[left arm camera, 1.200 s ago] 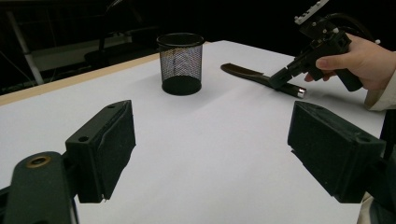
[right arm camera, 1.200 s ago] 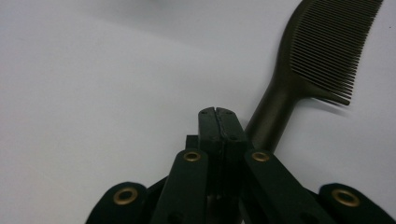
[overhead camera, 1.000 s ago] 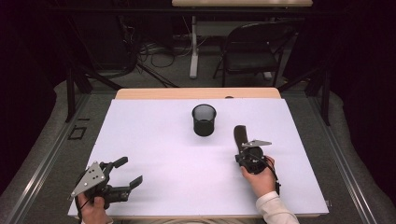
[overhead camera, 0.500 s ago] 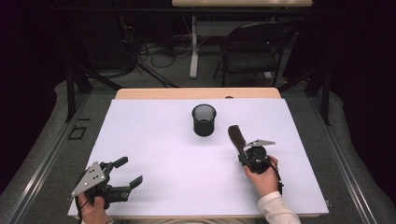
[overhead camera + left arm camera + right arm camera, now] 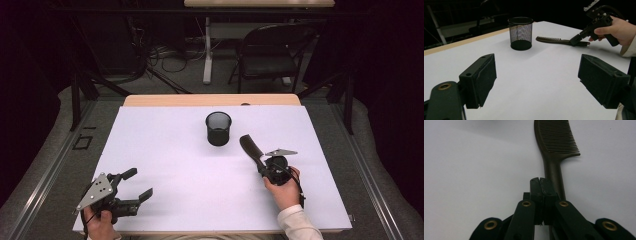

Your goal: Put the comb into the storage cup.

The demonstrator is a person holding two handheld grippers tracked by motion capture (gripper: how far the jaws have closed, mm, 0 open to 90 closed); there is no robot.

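Comb [image 5: 554, 152] lies flat, its handle passing just beside the right gripper's [image 5: 541, 182] closed, empty jaws.

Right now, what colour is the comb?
Dark brown comb; the right gripper view shows it best.

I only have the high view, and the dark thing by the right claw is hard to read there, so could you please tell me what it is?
Observer: It is a dark comb lying flat, with its teeth end pointing away from the right claw.
Operator: Thank you. Is the claw open around the handle?
Observer: No, its jaws are closed together. The handle runs past one side of them, and I cannot tell whether it is gripped.
Operator: Is the cup solid?
Observer: No. The left gripper view shows that the cup is see-through black wire mesh, standing upright.
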